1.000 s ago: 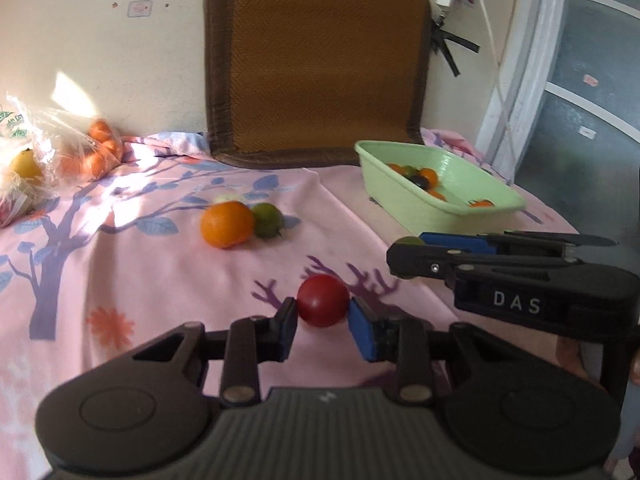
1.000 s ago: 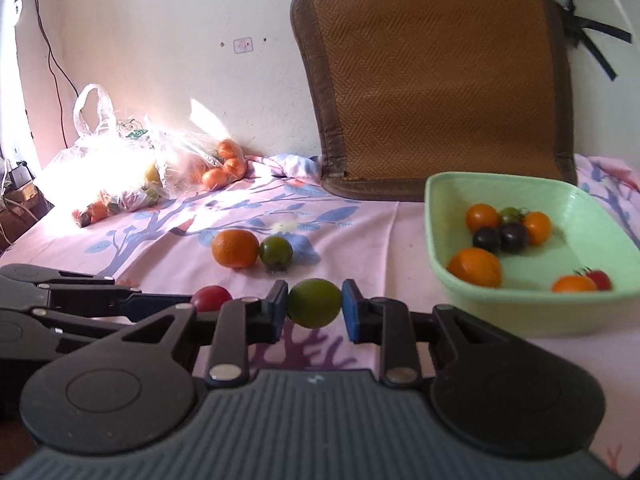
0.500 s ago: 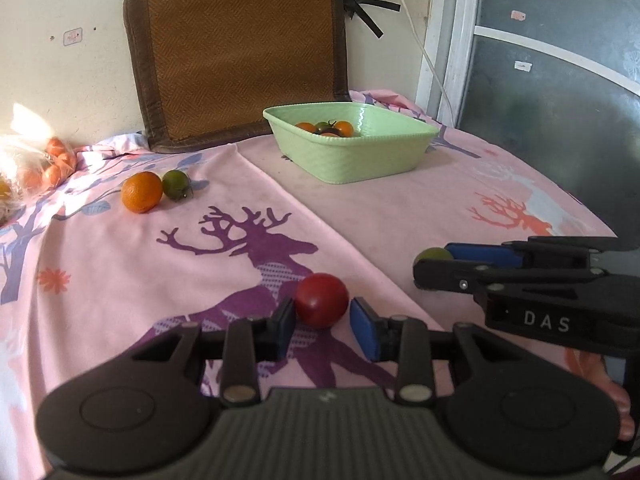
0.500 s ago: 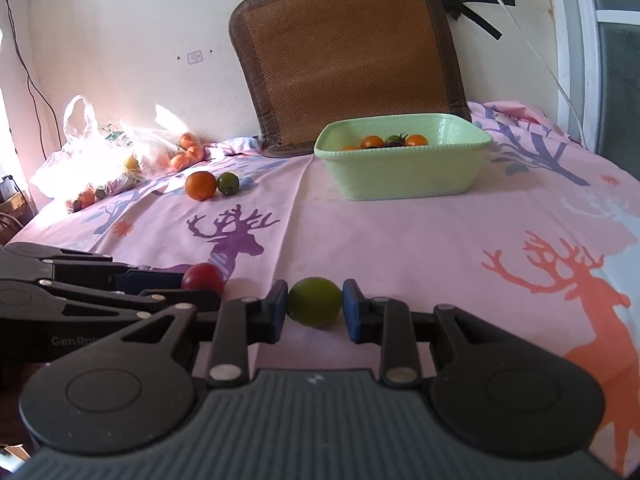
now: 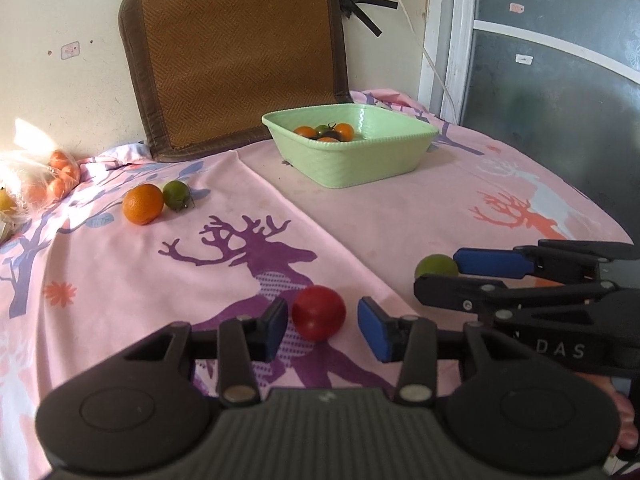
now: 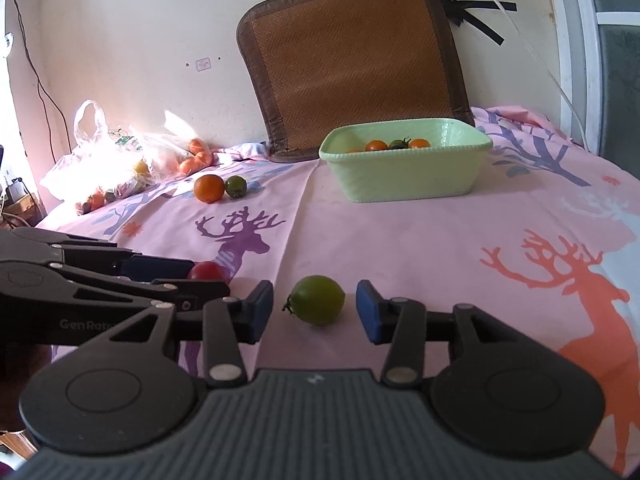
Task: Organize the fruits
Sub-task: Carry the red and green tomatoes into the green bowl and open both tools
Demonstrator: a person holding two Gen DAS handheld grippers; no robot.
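Red tomato lies between the open left claw; green tomato between the open right claw, neither gripped. Bowl holds small tomatoes.

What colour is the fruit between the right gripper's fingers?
Green tomato, clearest in the right wrist view.

A round red tomato lies on the pink deer-print tablecloth, with a round green tomato to its right. Far behind them stands a pale green plastic basin with small tomatoes in it; left of the basin, a round orange touches a small green fruit on its right. A woven brown mat leans on the wall behind.
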